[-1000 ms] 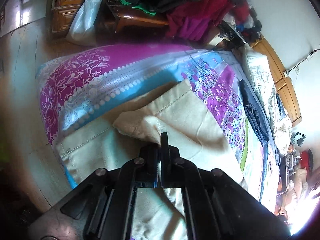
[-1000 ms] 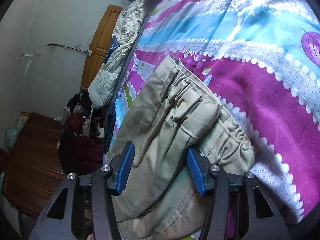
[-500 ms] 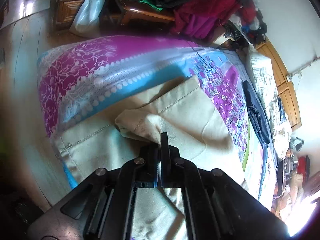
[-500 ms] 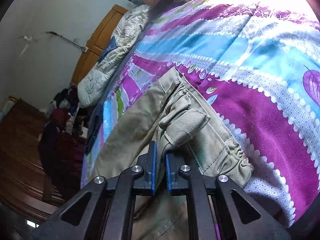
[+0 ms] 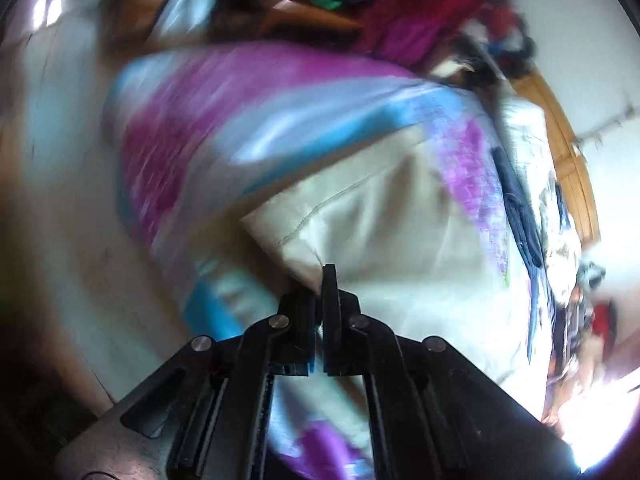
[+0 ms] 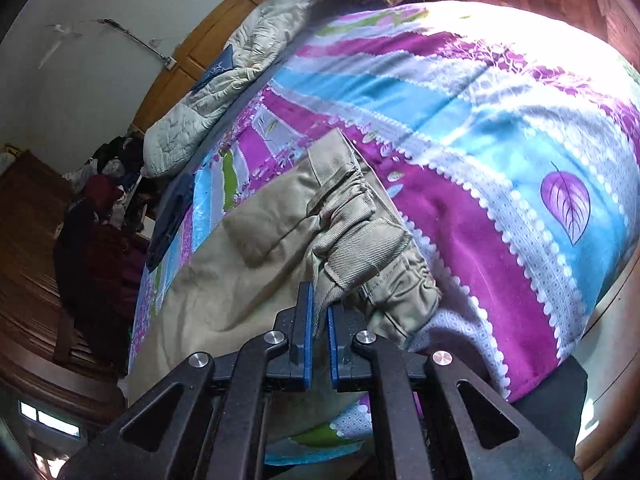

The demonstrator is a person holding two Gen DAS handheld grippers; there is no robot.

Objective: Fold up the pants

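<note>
Beige pants (image 6: pixel 248 276) lie on a bed with a purple, blue and white patterned sheet (image 6: pixel 500 132). My right gripper (image 6: pixel 319 312) is shut on the gathered waistband (image 6: pixel 360 240), which bunches up just ahead of the blue pads. In the blurred left wrist view the leg end of the pants (image 5: pixel 380 232) is lifted off the sheet (image 5: pixel 208 120), its hem corner held in my left gripper (image 5: pixel 322 292), which is shut on it. The cloth below both grippers is hidden by the black jaws.
A folded quilt (image 6: pixel 224 92) and a dark blue garment (image 6: pixel 172 220) lie along the far side of the bed by a wooden headboard (image 6: pixel 200 52). Piled clothes (image 5: pixel 400 12) on wooden furniture stand past the bed's end. Bare floor (image 5: pixel 52 184) borders the bed.
My right gripper went from open around the waistband to shut on it and has lifted it. My left gripper, still shut, pulls the leg hem up and along the bed; that view is now motion-blurred.
</note>
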